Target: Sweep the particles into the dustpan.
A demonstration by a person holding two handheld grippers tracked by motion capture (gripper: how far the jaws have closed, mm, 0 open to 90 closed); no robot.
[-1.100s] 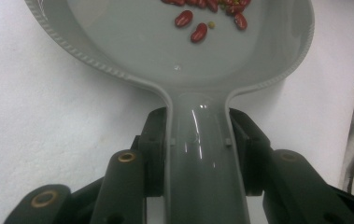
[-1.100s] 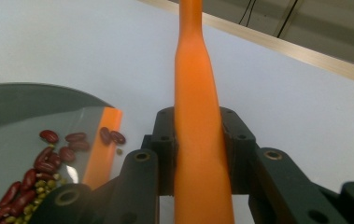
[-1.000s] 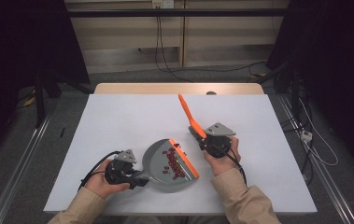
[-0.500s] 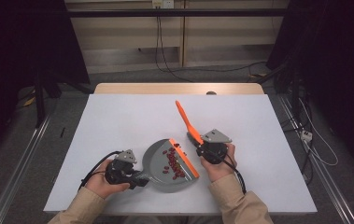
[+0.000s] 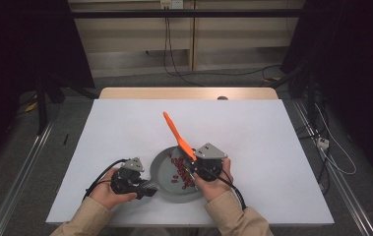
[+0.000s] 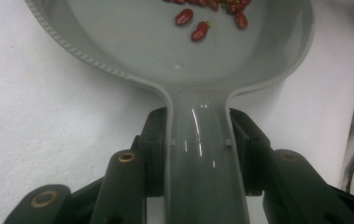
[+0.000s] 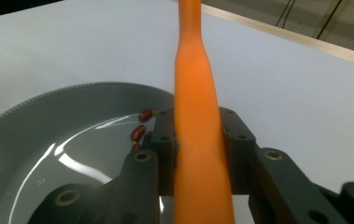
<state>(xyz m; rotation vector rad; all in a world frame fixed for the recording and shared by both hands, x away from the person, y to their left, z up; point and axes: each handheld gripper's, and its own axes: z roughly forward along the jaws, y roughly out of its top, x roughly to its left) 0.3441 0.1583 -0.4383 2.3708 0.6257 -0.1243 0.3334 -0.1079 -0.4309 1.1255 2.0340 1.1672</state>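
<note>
High view: grey pan (image 5: pixel 167 183) sits on the white table (image 5: pixel 272 147) near the front edge, roughly centre, with a heap of red beans (image 5: pixel 180 169) inside, mostly toward its right half. An orange spatula (image 5: pixel 178 135) slants up and away over the pan, handle end low at the pan's right rim, free end pointing toward the far left of the table.

Right gripper (image 5: pixel 200 168) pinches the spatula; in the right gripper view the jaws press flat on both sides of the orange shaft (image 7: pixel 198 140), beans (image 7: pixel 139 131) just left of them in the pan (image 7: pixel 48 154). Left gripper (image 5: pixel 147 188) clamps the pan's handle; left gripper view has the jaws tight on either side of the grey handle (image 6: pixel 198 172), with a few beans (image 6: pixel 200 30) at the far side of the bowl.

Risks, my read: the spatula is gripped at one end with a long free length, so it could pivot in the jaws if it digs into the heap. Beans lie close to the right rim, so a hard sweep could flick some onto the table. The pan could tip if the left hand twists the handle.

Pose: both forearms enter from the bottom, sleeves visible. Left hand (image 5: pixel 110 191) low, gripper about level, aimed right at the pan. Right hand (image 5: pixel 213 184) at the pan's right rim, gripper tilted up and away.
</note>
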